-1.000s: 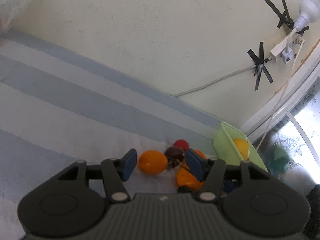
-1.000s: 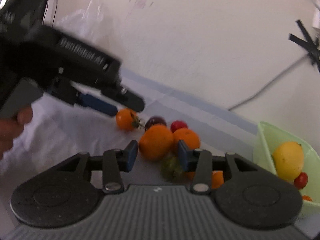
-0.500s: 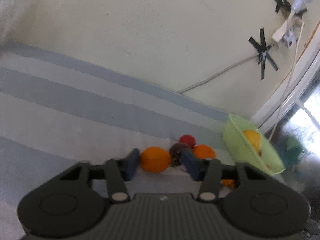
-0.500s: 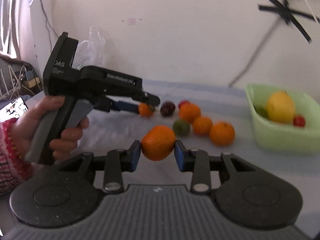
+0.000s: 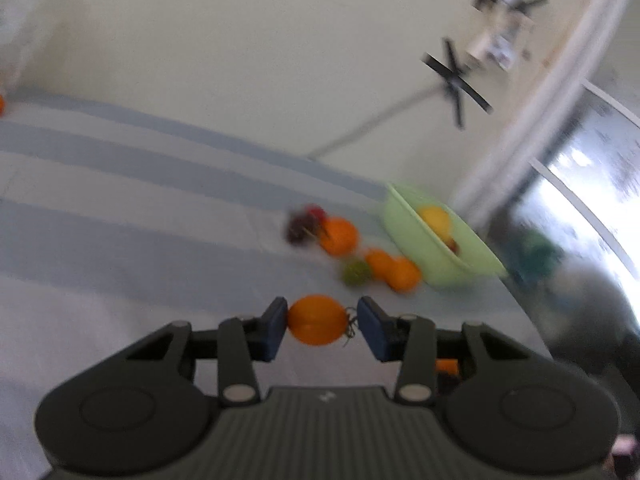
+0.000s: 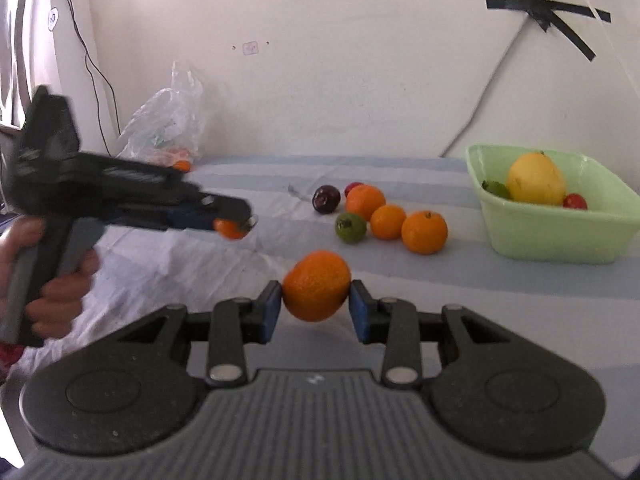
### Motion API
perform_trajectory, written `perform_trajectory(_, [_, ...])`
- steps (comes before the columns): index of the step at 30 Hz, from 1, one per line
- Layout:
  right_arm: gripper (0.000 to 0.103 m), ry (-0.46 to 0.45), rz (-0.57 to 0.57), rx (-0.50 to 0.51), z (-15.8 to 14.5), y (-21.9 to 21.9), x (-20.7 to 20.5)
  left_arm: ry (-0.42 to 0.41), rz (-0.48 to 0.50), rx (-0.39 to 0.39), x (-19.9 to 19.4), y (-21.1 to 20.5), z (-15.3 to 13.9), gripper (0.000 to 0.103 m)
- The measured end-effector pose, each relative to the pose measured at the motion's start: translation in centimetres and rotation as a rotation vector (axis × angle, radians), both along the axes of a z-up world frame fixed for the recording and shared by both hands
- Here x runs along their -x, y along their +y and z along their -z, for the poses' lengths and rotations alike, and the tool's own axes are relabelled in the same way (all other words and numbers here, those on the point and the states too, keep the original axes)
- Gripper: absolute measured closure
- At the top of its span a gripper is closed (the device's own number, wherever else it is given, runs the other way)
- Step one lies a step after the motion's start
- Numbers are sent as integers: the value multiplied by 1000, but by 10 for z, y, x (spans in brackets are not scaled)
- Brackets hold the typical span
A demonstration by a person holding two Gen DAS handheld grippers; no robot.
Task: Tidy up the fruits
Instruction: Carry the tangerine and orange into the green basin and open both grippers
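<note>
Crumpled clear plastic bag (image 6: 166,128) against the wall, black tape cross (image 6: 548,10) over a white cable (image 6: 486,92)

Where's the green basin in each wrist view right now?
Left wrist view: green basin at right of centre, tilted, beyond the loose fruit.
Right wrist view: green basin at the right edge, on the striped cloth.
Shared landmark: the large yellow fruit inside it.

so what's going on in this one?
A person is sorting fruit with two handheld grippers. The left gripper holds a small orange tomato; the right gripper holds an orange, both lifted off the cloth. More fruit lies loose beside the green tub, which already holds some.
</note>
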State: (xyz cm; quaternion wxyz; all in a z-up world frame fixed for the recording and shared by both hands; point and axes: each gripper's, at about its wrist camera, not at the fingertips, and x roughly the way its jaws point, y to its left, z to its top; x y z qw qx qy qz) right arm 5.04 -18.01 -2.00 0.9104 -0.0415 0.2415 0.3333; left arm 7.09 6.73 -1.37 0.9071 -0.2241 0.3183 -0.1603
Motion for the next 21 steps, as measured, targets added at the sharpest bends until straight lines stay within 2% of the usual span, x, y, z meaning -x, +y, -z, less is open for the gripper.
perform_trajectory(6, [62,40,19,3,7,-10,3,-1,88,-52,11,-34,1,63])
perform_trajectory(9, [61,17,30,14,6,-10,5,-11,89,-109,11,-46,-1,62])
perform_trajectory(13, [60,2,24,17,5,-10,7,-7,94,-129,13,-54,0,57])
perform_trajectory(21, [60,14,1,57,13,0,-3,12,72,-170,20,-62,4,60])
